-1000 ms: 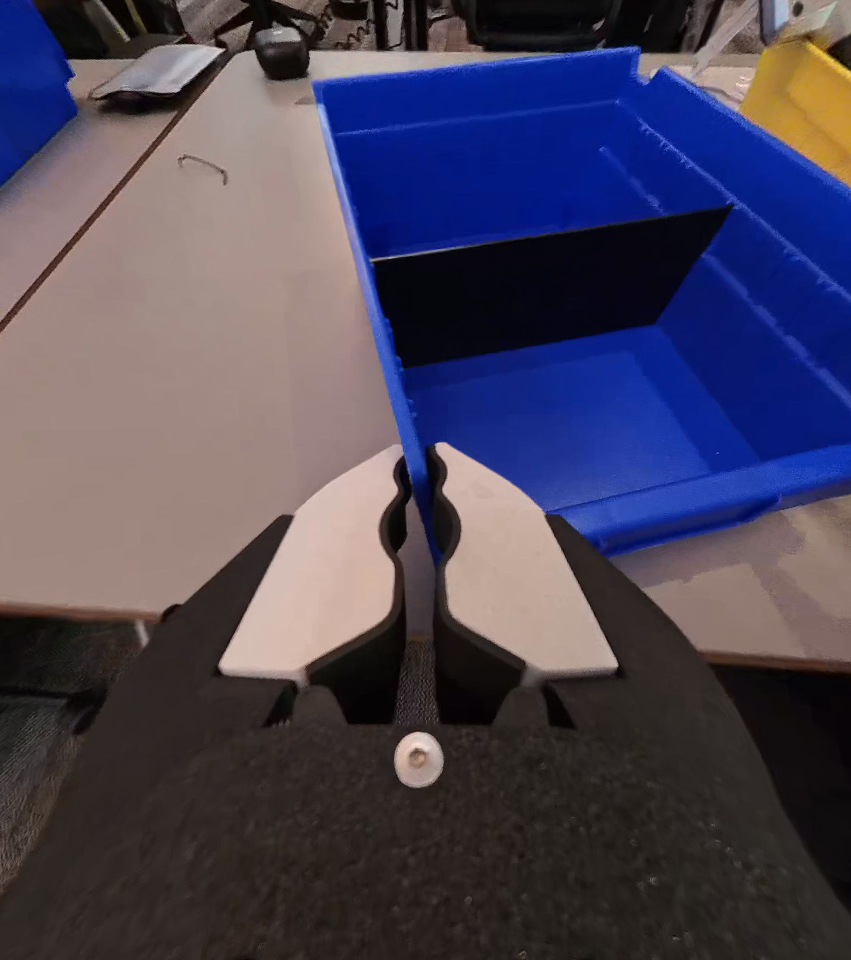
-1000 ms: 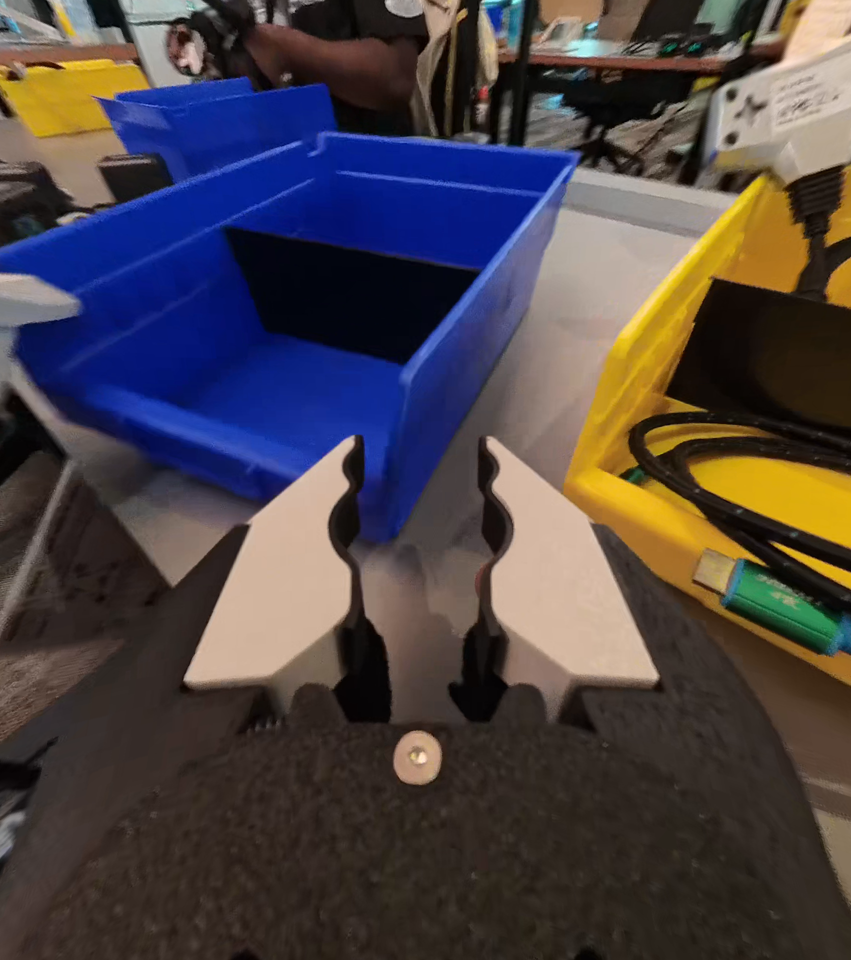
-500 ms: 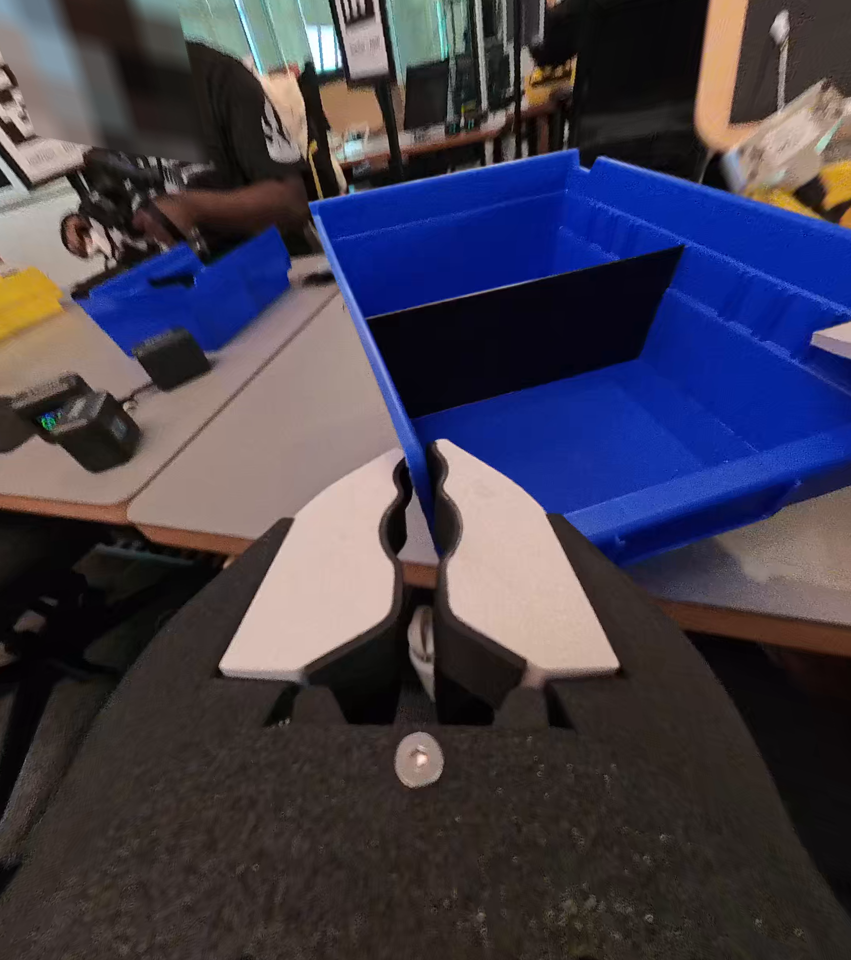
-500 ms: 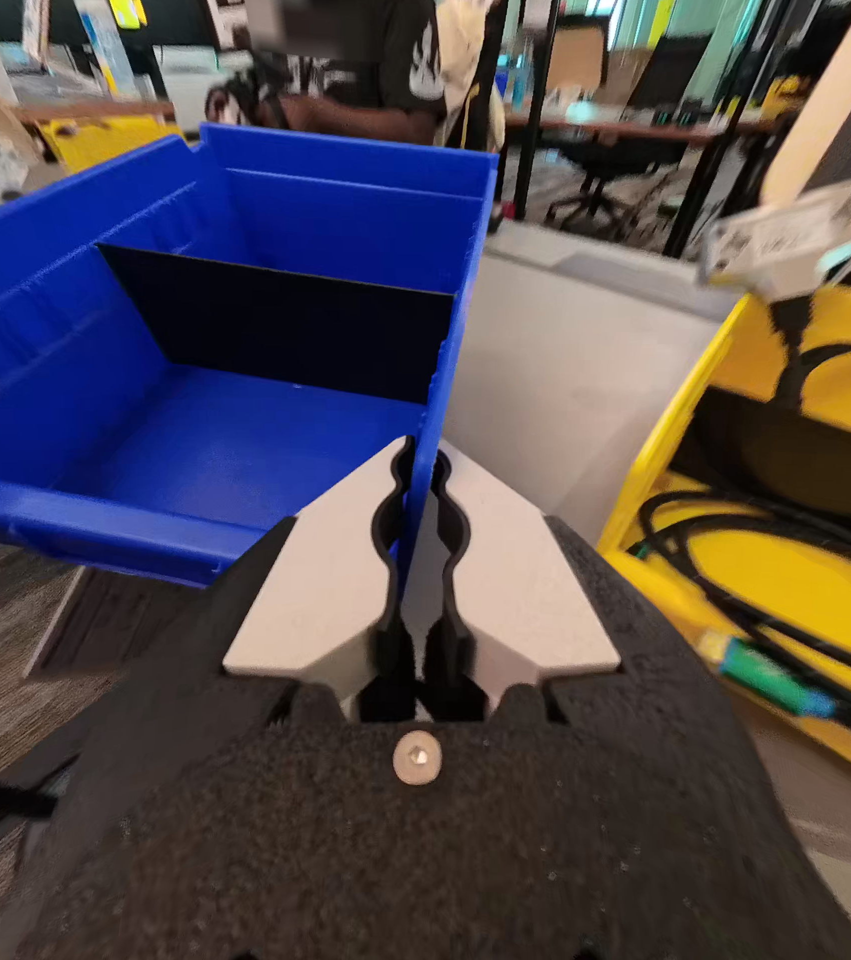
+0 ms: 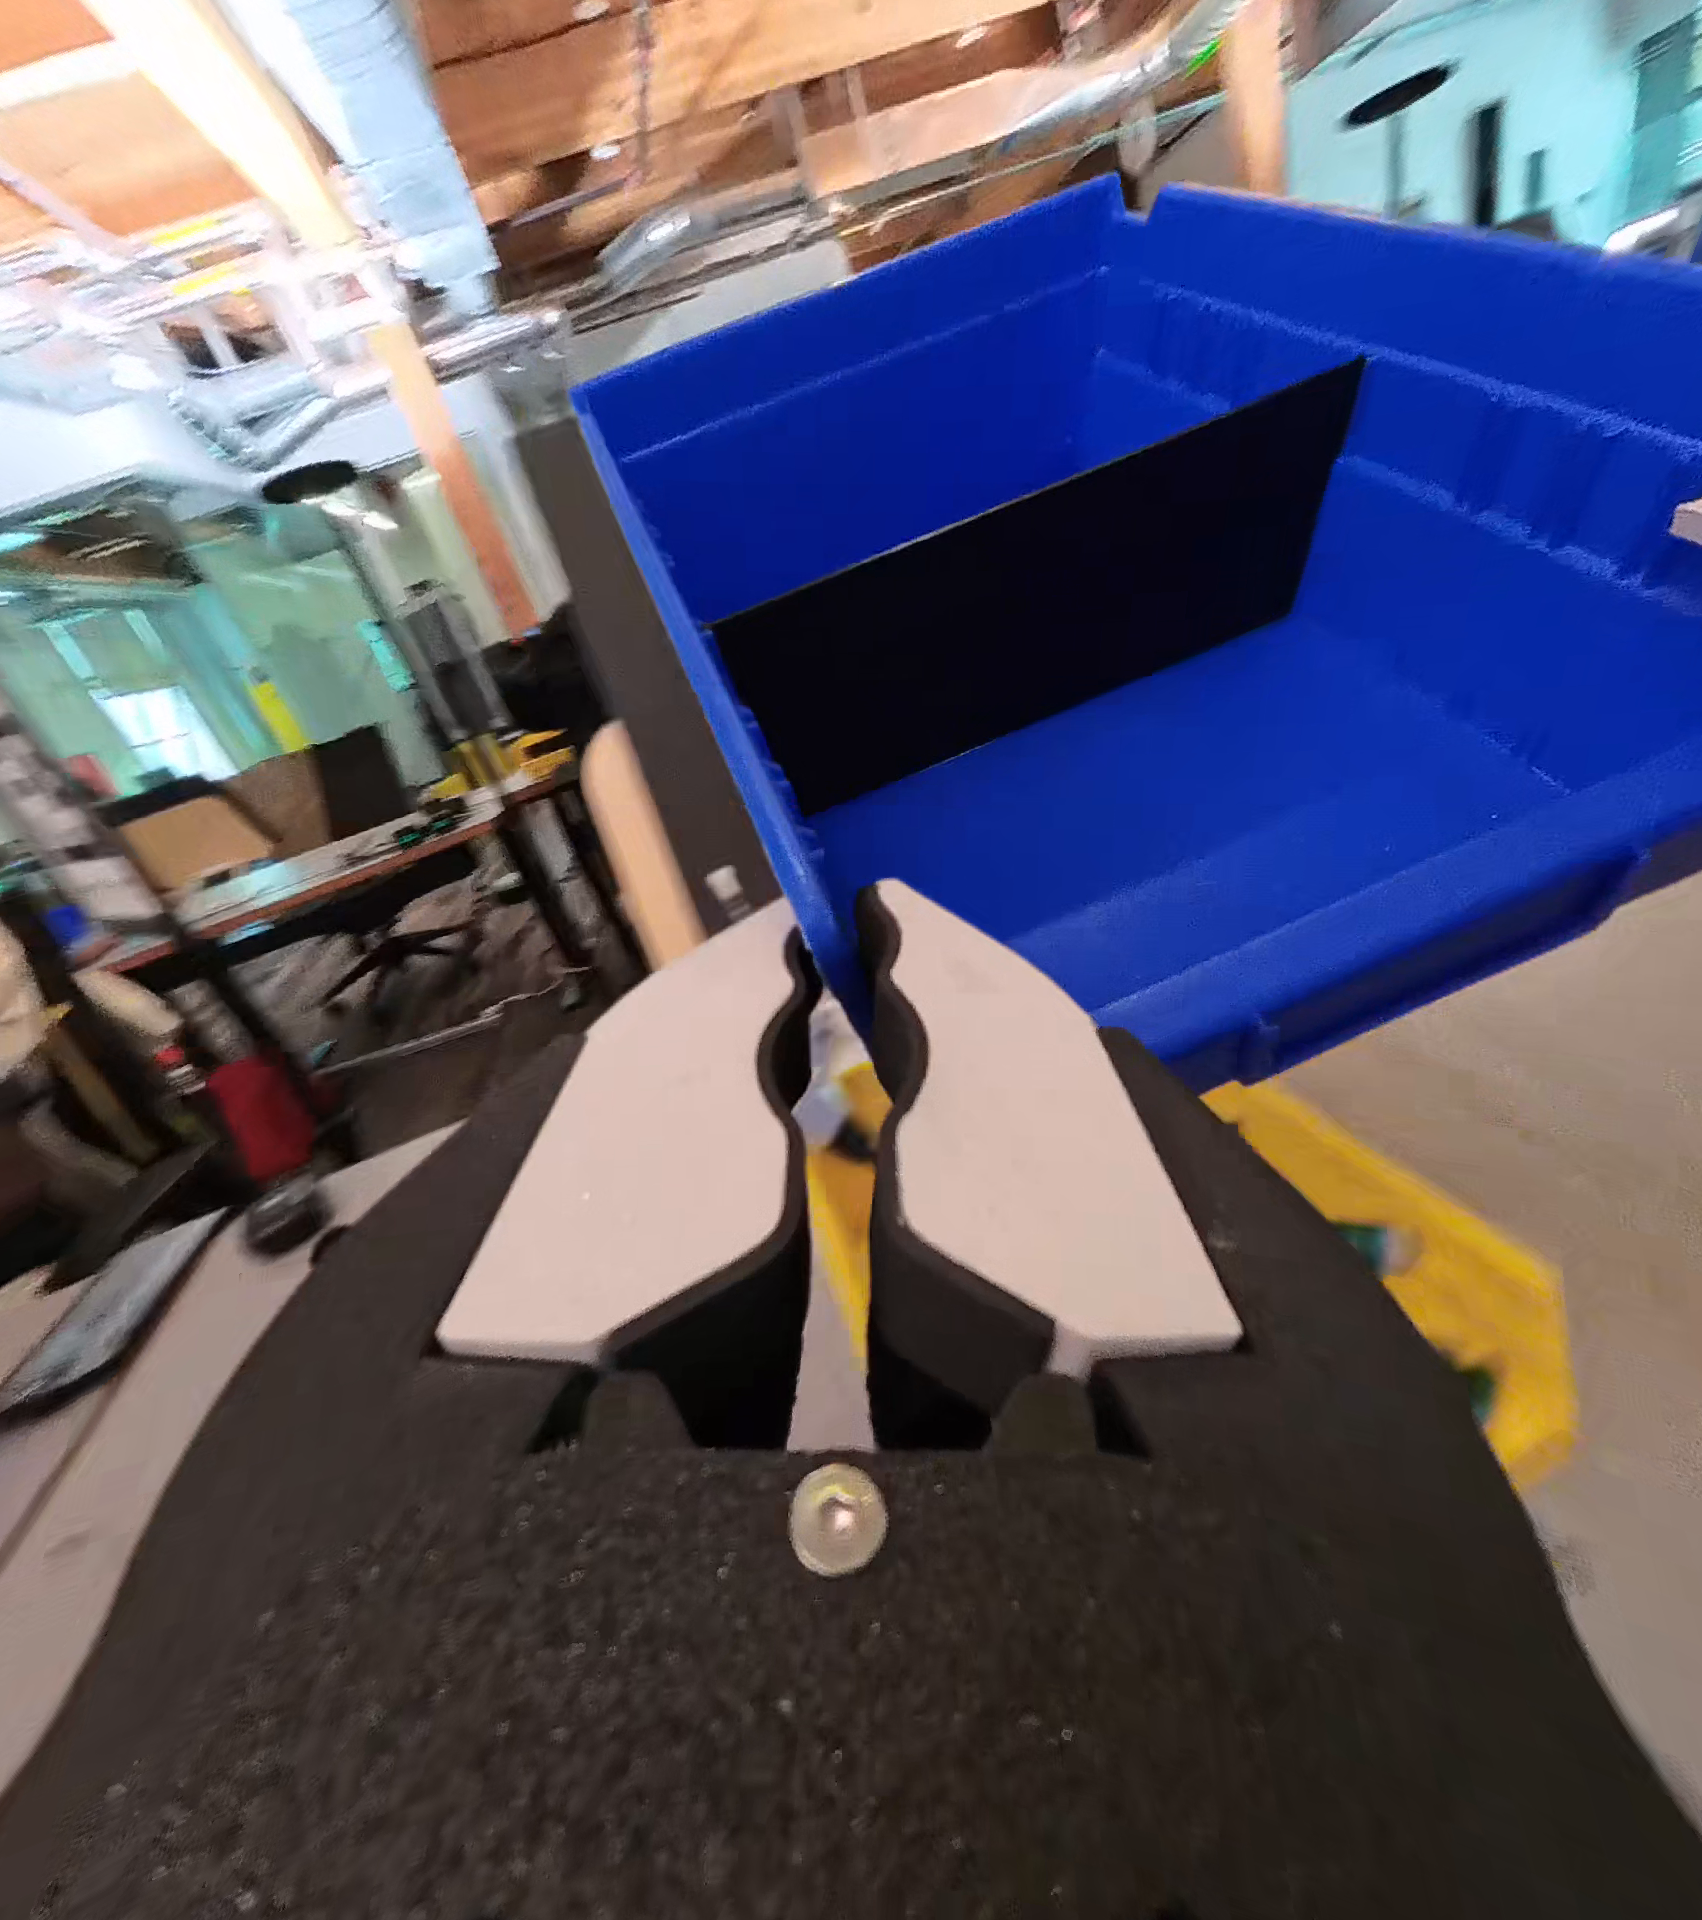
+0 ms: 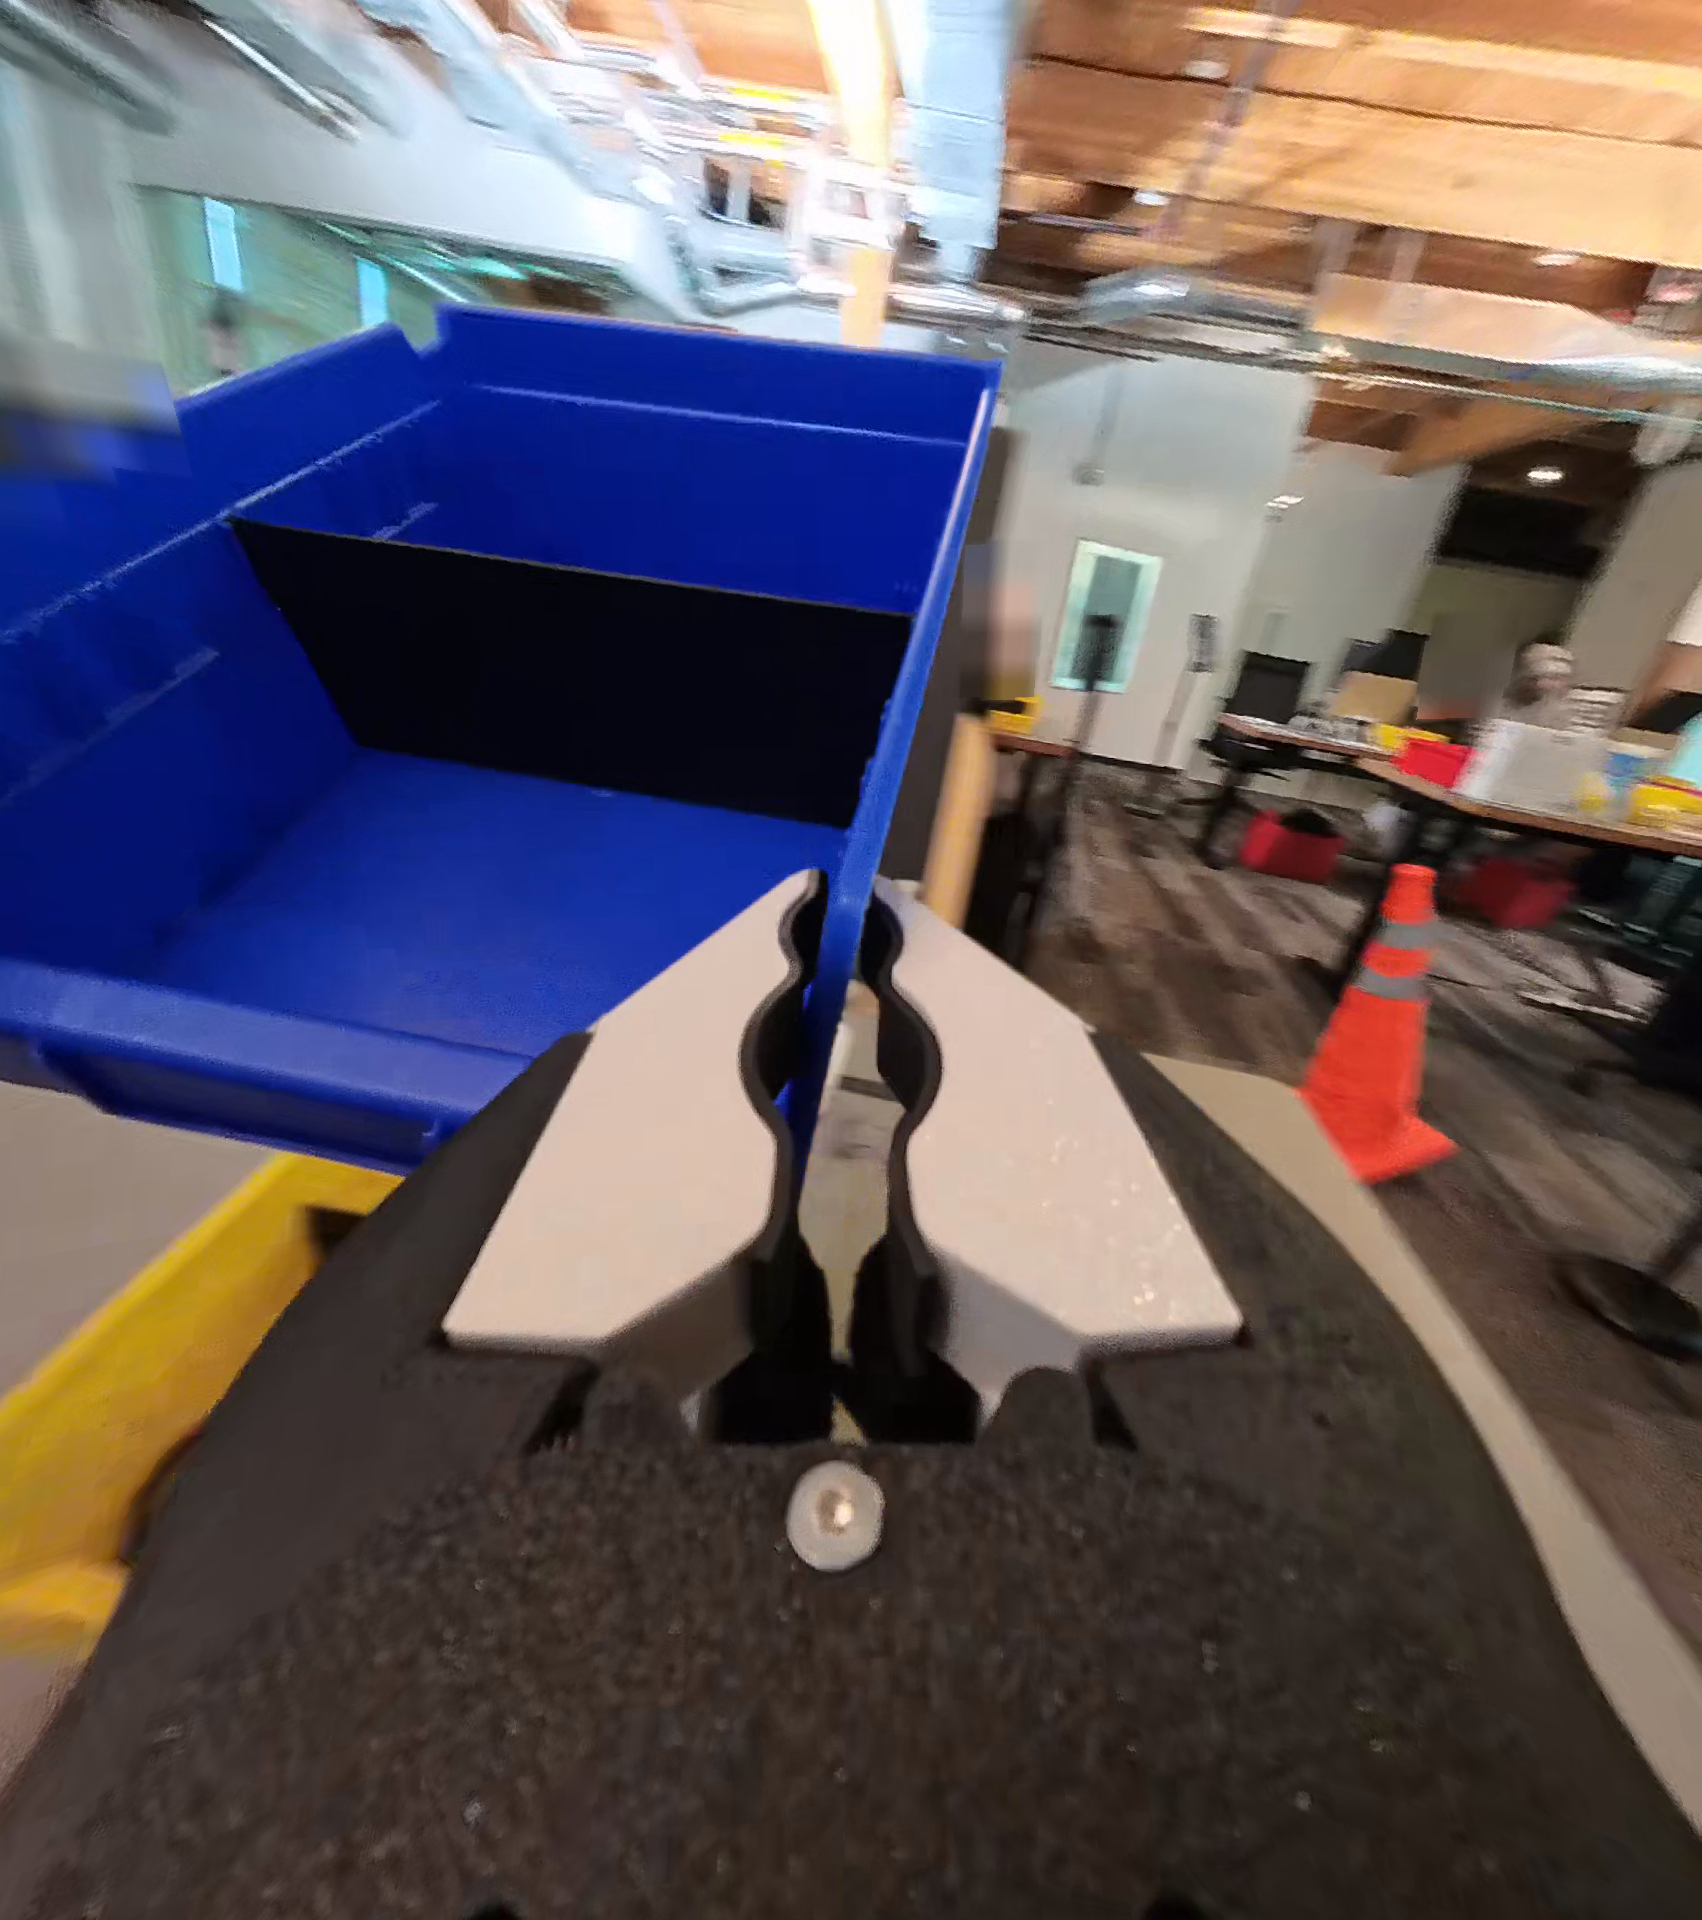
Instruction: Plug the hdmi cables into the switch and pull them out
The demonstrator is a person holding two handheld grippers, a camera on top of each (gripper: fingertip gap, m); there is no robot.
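Grippers on both sides have a hold of the blue bin, and it hangs tilted in the air above the grey worktop. Left gripper first: its two grey fingers are pinched almost together on the bin's left side wall near the front corner, the thin blue wall caught right at the tips. Over on the other side, the right gripper does the same on the right side wall, jaws nearly closed with only the wall between them, and its fingertip pokes into the left wrist view at the far right edge. Inside the bin a black divider stands across the middle, the front compartment showing bare blue floor. Below the raised bin sits a yellow bin on the worktop, part of it visible between the left fingers and to their right, its corner also showing lower left in the right wrist view. What lies in it is too blurred to tell, so the HDMI cables and the switch cannot be made out in either view. Beyond the worktop's right edge an orange traffic cone stands on the floor, with other tables farther back.
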